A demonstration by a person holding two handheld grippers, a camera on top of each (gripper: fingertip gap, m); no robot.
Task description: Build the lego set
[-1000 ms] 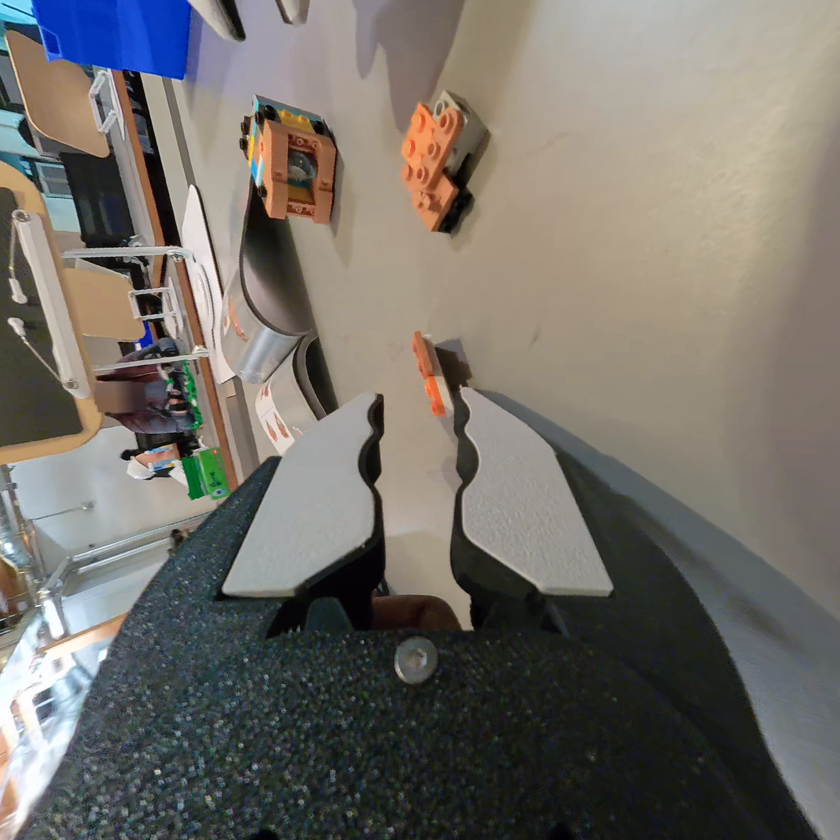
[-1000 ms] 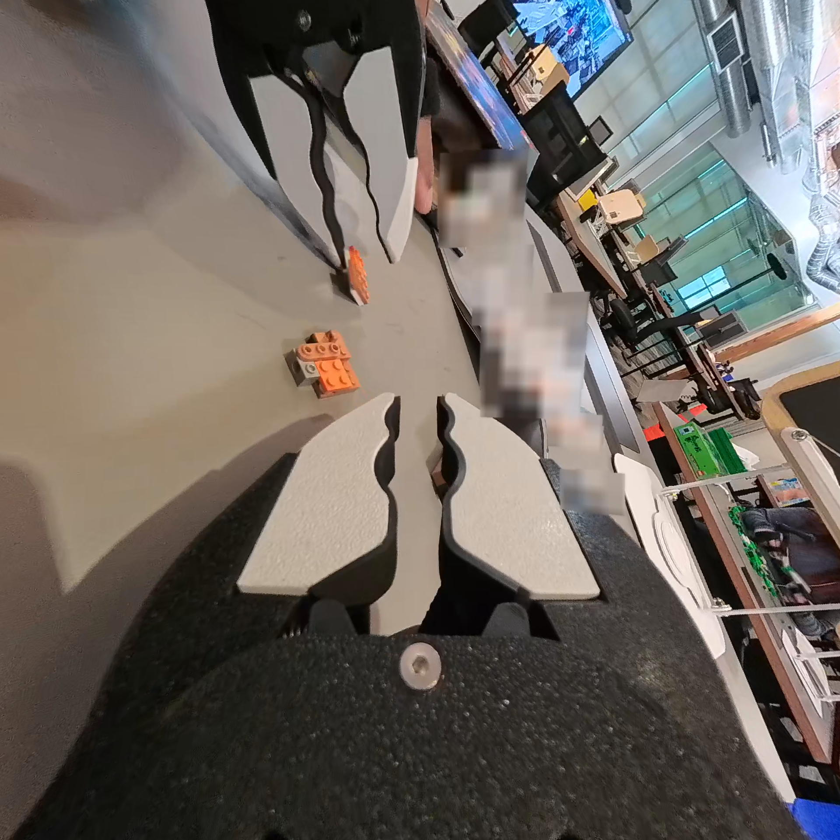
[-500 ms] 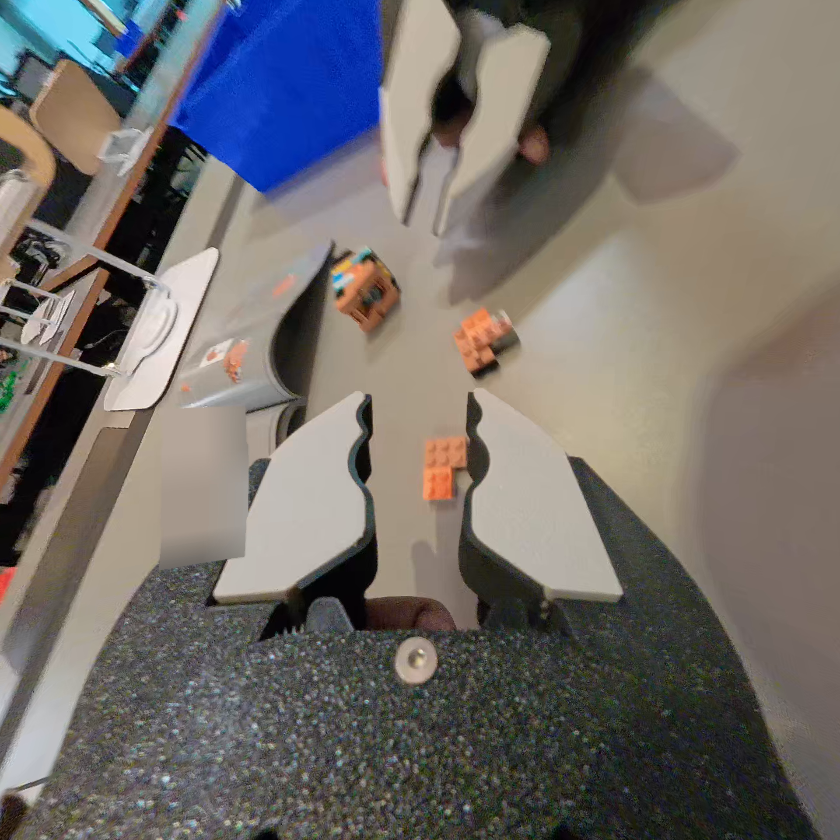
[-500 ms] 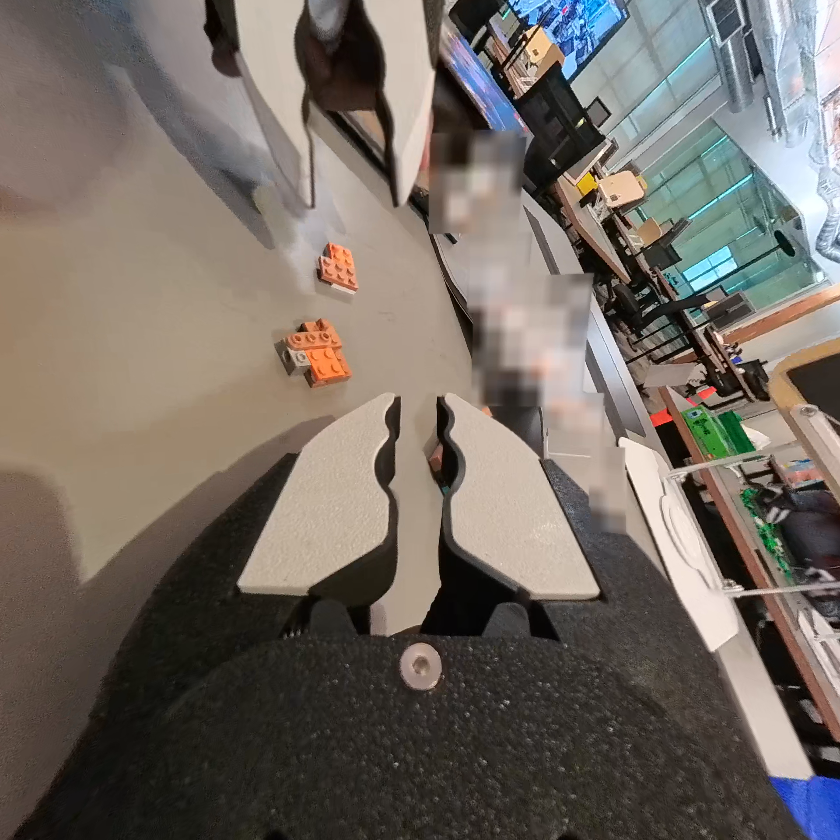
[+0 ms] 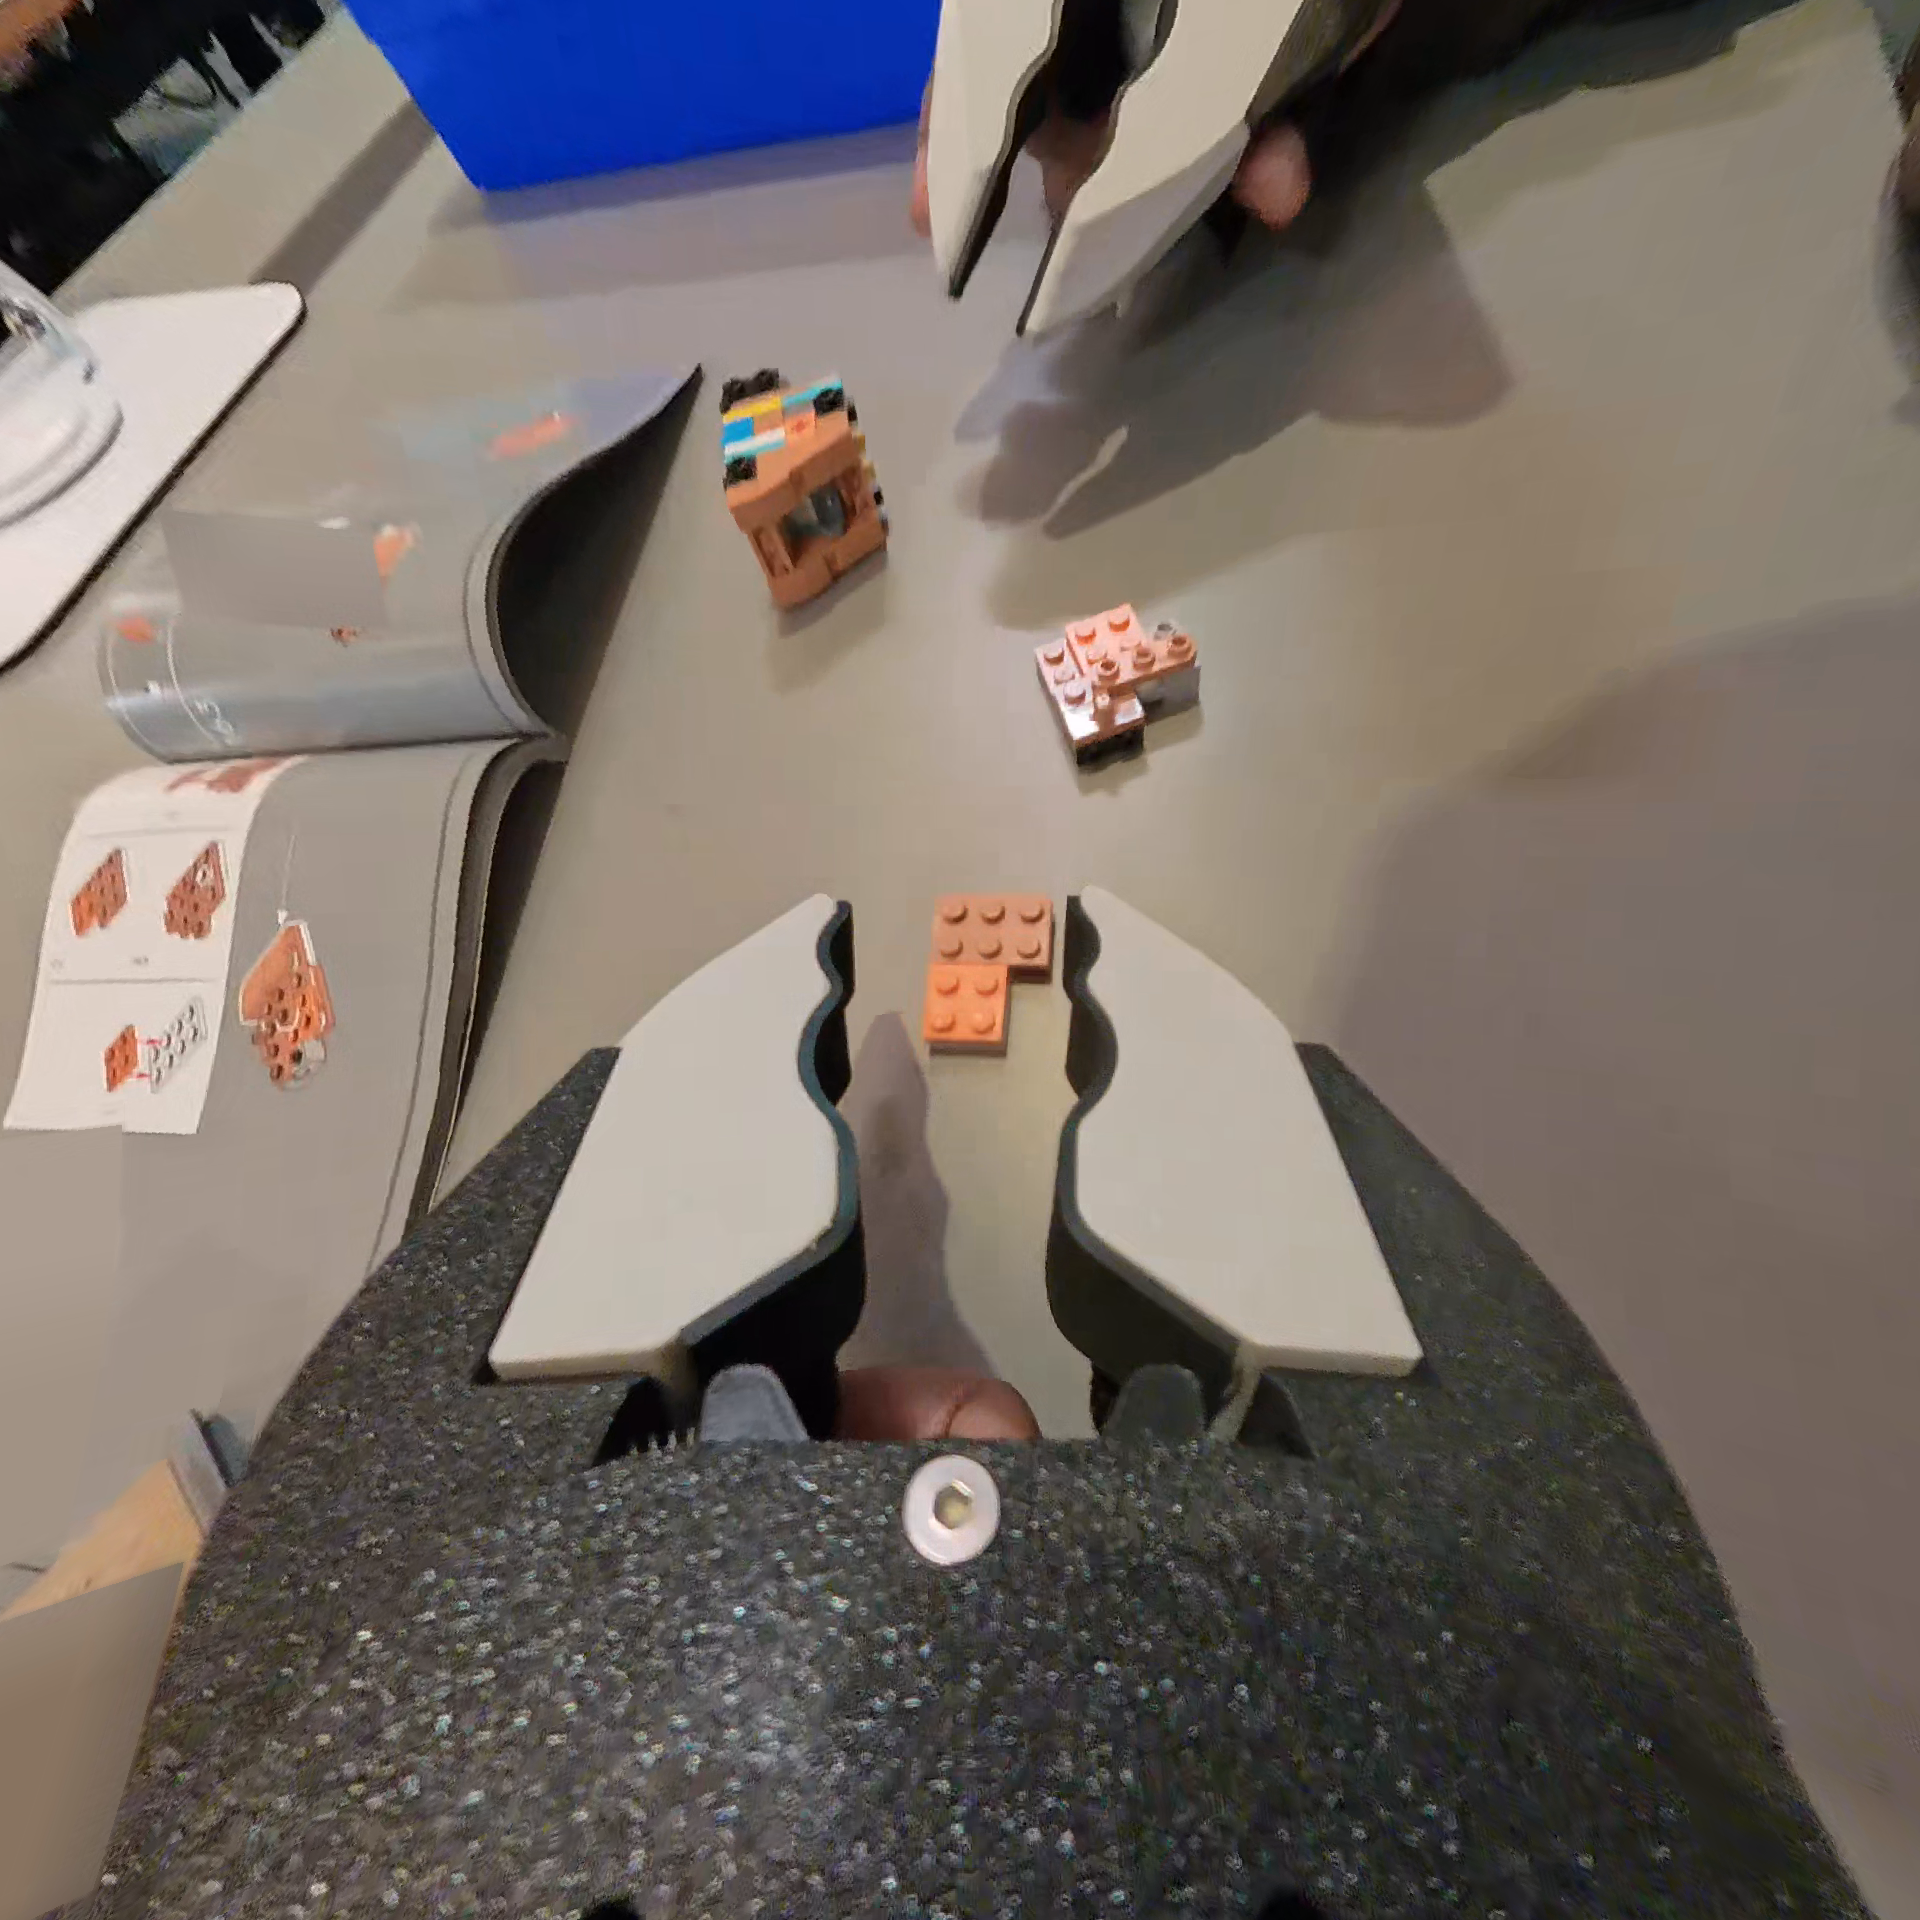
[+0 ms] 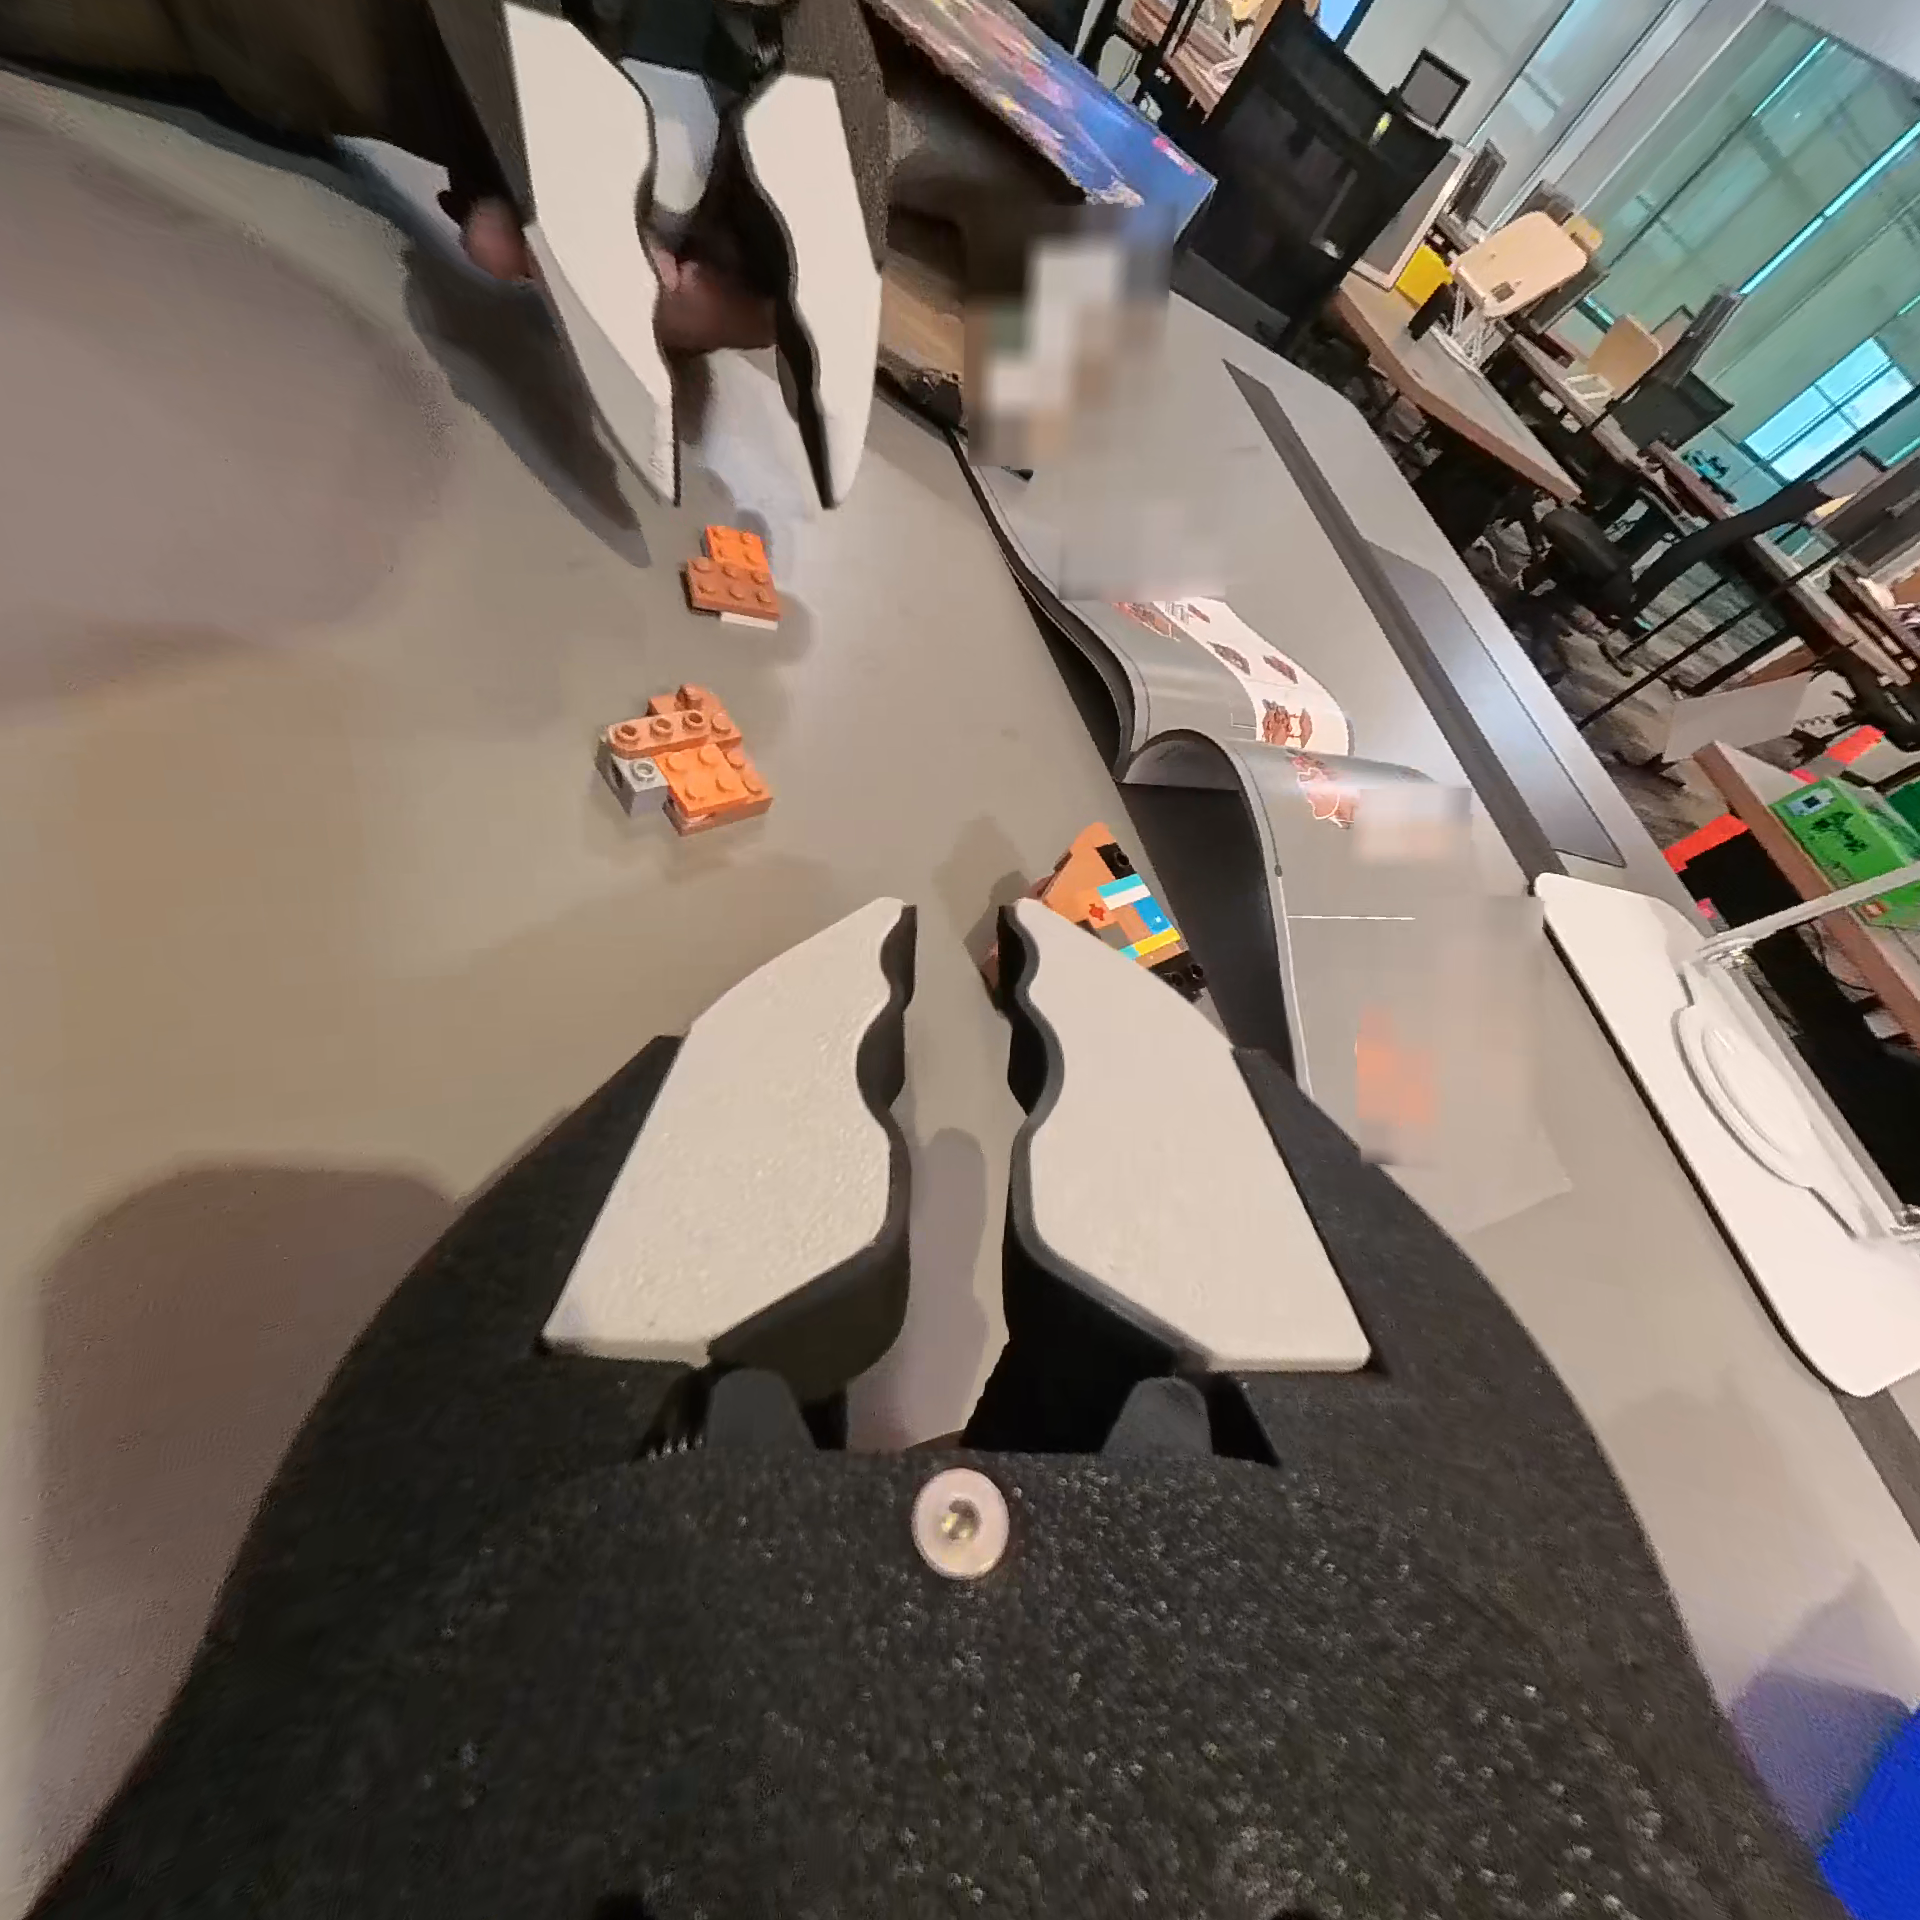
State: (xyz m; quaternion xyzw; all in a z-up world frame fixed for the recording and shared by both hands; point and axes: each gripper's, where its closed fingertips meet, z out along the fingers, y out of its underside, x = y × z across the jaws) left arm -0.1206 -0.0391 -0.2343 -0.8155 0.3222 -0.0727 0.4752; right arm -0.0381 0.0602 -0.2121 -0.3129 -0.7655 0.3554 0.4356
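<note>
Left wrist view shows your left gripper [image 5: 958,940] spread wide above the flat orange plate piece [image 5: 987,977]; your right gripper [image 6: 956,940] hovers narrowly parted, empty.

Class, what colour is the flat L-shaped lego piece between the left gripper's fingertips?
Orange flat L-shaped lego piece, in two shades; the left wrist view shows it best.

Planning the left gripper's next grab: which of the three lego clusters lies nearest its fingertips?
The flat orange L-shaped plate, lying between the open left gripper's tips; the other two sit farther off.
</note>
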